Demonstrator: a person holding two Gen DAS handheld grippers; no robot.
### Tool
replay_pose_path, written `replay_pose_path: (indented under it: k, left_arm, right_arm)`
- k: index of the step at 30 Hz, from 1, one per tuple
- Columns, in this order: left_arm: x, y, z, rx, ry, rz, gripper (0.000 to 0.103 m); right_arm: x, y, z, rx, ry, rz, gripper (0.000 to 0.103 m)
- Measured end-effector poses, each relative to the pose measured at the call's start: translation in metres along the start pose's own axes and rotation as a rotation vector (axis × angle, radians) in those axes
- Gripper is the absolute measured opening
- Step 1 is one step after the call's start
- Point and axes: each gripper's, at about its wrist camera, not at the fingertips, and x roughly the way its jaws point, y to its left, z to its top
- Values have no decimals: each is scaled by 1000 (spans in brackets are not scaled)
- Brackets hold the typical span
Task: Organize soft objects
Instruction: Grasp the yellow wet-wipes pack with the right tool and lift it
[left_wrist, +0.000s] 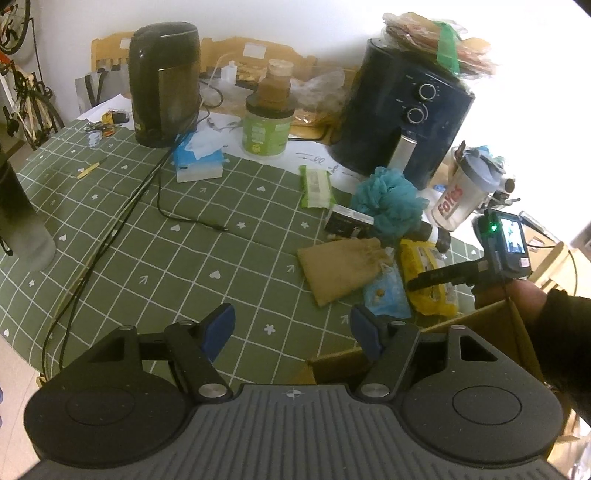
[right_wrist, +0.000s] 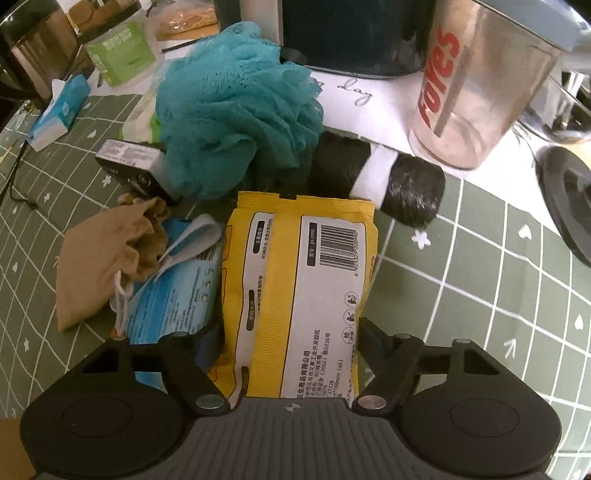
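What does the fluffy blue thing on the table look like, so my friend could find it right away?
Find the big dark blue air fryer with two round knobs at the back of the green checked table. Right in front of it sits the bath puff, a bunched ball of teal netting. It lies behind a yellow packet and a tan cloth pouch, and it is the only frilly, ruffled thing there.

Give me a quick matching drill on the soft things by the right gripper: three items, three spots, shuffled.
Items:
1. yellow pack
2. teal bath puff
3. tan pouch

Spots:
A. at the left edge of the pile
B. between the right gripper fingers
C. behind the yellow pack, in front of the black air fryer

Pairs: 1-B, 2-C, 3-A
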Motion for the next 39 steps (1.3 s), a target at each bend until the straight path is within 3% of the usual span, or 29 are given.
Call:
replay_pose_path:
  k: [12,24,33,39]
  left_arm:
    - [6,-9,13,50,-22,-26,68]
    - [20,-28,47,150,-53,-72,68]
    - [41,-42,69,253,-46,-108,68]
    - [70,-52,78,395,-14,-158,68]
  right_arm:
    - [-29,-24,-46,174,-20,5,72]
    - [-63,-36,-60,228,-84,24,72]
    - [-82,-48,-76,259,-124,7,72]
    - [-104,-70,-75,318,-180,-50,72]
